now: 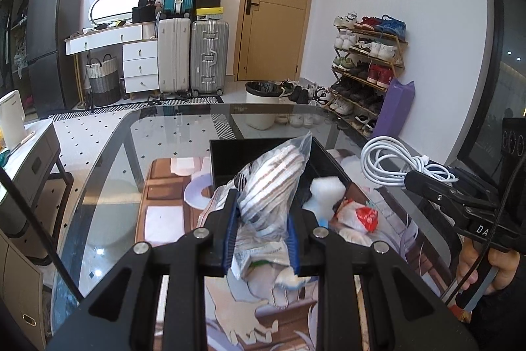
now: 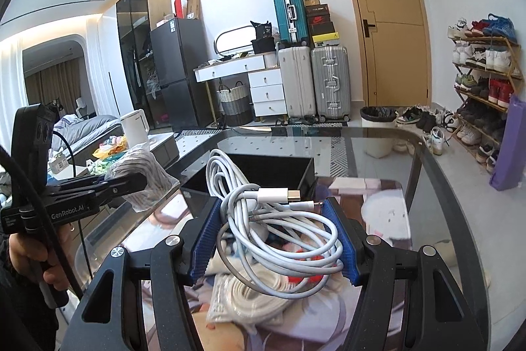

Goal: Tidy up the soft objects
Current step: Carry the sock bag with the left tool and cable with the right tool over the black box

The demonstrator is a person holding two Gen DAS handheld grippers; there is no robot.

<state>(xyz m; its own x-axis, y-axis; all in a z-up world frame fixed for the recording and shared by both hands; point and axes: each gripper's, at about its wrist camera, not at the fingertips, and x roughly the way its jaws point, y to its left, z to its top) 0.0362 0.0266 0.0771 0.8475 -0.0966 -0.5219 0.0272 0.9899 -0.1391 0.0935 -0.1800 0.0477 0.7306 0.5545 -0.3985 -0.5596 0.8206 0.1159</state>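
My left gripper (image 1: pixel 261 231) has its blue pads (image 1: pixel 230 236) pressed in on a clear plastic bag (image 1: pixel 276 183) that holds a striped cloth, and the bag stands up out of the jaws, tilted toward the far right, in front of the black box (image 1: pixel 227 158) on the glass table (image 1: pixel 108 173). In that box I can see a white foam block (image 1: pixel 325 191) at its near right corner. Just below and to the right of the bag, on the printed mat (image 1: pixel 167 186), lies a small crumpled packet with red print (image 1: pixel 360 214). Further right, my right gripper (image 2: pixel 276 236) is pinching a coiled white cable (image 2: pixel 263 219) between its blue pads (image 2: pixel 345 242); the loops bulge up out of the jaws and the USB-C plug (image 2: pixel 279 195) lies across the top, pointing right. Under that held coil, resting on the mat, is a second bundle of white cord (image 2: pixel 250 301), and the black box (image 2: pixel 263 168) sits just beyond.
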